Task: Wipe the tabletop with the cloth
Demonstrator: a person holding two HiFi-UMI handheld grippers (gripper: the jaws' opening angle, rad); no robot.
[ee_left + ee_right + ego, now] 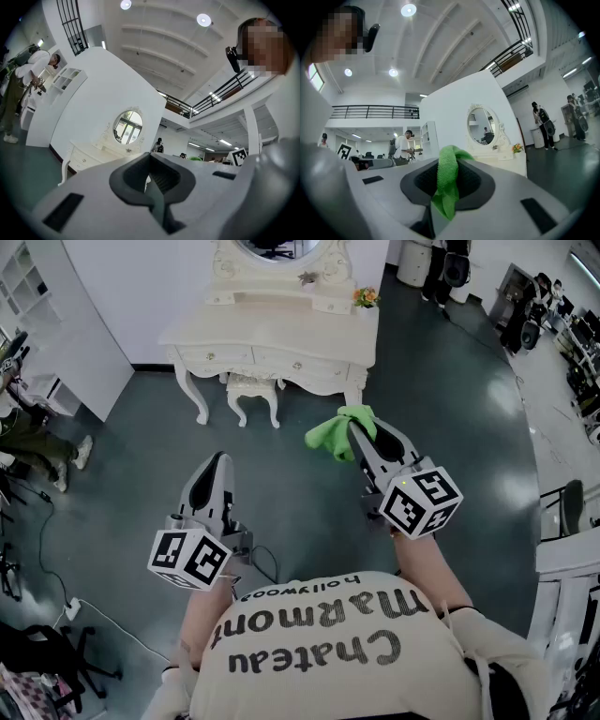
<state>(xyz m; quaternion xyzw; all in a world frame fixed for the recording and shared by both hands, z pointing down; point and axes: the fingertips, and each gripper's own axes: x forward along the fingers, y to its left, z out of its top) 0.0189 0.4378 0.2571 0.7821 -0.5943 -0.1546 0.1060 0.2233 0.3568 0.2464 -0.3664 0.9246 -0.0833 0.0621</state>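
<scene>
A green cloth (339, 430) hangs from my right gripper (361, 431), whose jaws are shut on it; in the right gripper view the cloth (446, 185) is pinched between the dark pads. My left gripper (217, 461) is held lower left of it, jaws shut with nothing between them, as the left gripper view (151, 180) shows. Both grippers point up and forward, well short of the cream dressing table (272, 329). Its tabletop lies ahead, with an oval mirror (482, 125) above it.
A small stool (253, 390) sits under the dressing table. A little bunch of flowers (366, 297) stands on its right end. White shelving (47, 324) lines the left wall, with a person (28, 437) beside it. Cables (56, 606) trail on the dark floor at left.
</scene>
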